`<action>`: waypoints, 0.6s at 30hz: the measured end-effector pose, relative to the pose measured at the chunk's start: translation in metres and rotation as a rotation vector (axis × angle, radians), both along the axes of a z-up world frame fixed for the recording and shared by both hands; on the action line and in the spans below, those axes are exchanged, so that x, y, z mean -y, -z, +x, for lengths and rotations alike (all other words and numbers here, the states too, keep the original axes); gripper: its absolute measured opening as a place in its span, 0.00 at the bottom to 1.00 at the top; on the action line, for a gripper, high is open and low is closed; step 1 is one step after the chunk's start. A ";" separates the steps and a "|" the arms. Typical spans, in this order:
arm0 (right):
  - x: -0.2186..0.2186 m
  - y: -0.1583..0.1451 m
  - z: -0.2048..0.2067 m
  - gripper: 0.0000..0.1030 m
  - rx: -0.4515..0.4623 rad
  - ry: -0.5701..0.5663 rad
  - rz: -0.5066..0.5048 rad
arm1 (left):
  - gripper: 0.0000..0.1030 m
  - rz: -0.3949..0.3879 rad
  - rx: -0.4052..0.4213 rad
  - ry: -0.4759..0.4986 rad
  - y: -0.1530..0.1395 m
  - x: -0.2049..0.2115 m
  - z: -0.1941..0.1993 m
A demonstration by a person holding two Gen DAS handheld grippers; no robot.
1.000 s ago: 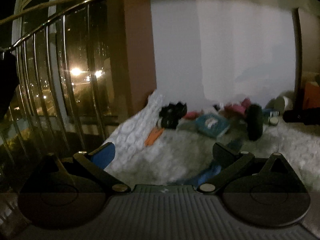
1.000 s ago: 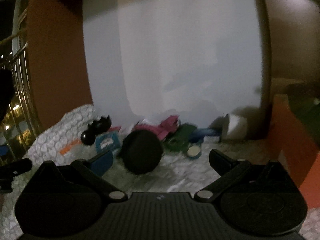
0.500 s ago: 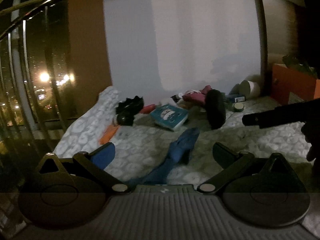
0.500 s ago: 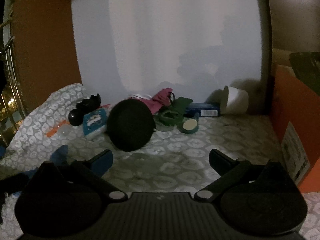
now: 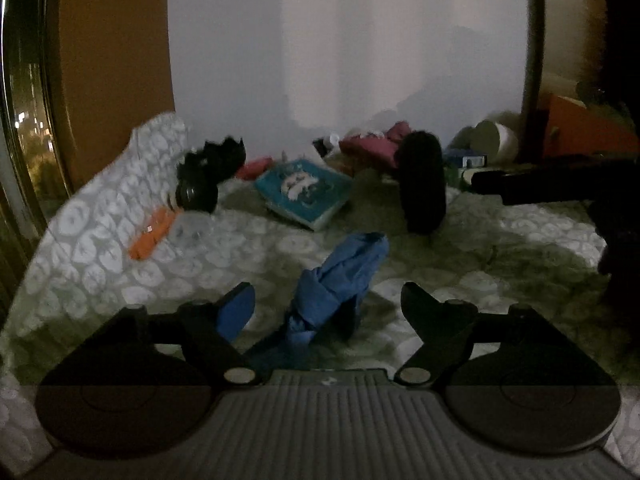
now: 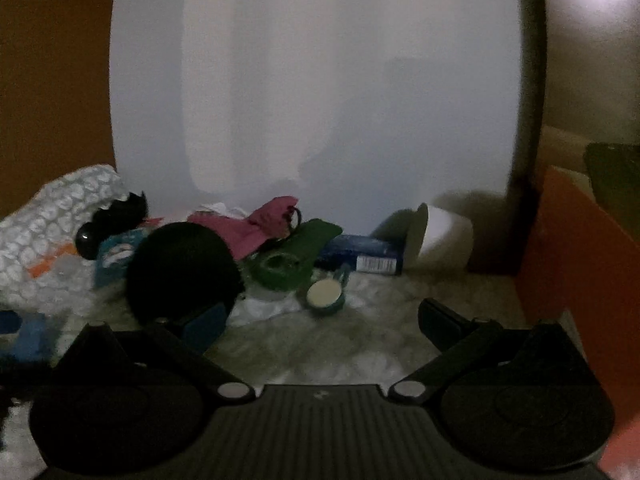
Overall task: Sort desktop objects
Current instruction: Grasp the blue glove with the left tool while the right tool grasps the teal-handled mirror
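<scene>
My left gripper (image 5: 328,304) is open and empty, with a crumpled blue cloth (image 5: 340,280) lying between its fingers on the patterned table cover (image 5: 100,220). Beyond lie a teal book (image 5: 306,192), a black round brush (image 5: 422,180), a black camera-like object (image 5: 204,180), an orange marker (image 5: 152,234) and a pink cloth (image 5: 372,146). My right gripper (image 6: 320,320) is open and empty, facing the black brush (image 6: 180,268), a green tape roll (image 6: 326,290), a green pouch (image 6: 296,252), a blue box (image 6: 360,254) and a white cup (image 6: 440,240) on its side.
An orange box (image 6: 576,260) stands at the right edge of the table. A white wall (image 6: 320,100) runs behind the clutter. A window with night lights (image 5: 24,120) is at far left. The right gripper's dark body (image 5: 560,184) shows at right in the left wrist view.
Both grippers have swung right and moved in toward the table. The blue cloth now sits between my left fingers. The black brush looms larger before my right gripper.
</scene>
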State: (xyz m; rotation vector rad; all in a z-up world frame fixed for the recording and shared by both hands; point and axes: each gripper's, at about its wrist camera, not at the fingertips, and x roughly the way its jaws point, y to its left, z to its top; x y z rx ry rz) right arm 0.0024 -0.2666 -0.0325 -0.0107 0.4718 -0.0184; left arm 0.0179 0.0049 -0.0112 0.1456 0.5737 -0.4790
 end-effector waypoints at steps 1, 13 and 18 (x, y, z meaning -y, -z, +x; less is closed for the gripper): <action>0.001 0.002 0.006 1.00 -0.005 -0.003 -0.013 | 0.78 -0.006 -0.017 0.003 0.001 -0.001 0.002; -0.004 0.014 0.054 0.44 -0.099 -0.085 -0.201 | 0.73 -0.049 -0.093 -0.006 0.005 -0.004 0.008; -0.009 0.016 0.053 0.25 -0.108 -0.111 -0.228 | 0.43 -0.026 -0.078 -0.035 0.005 -0.001 0.007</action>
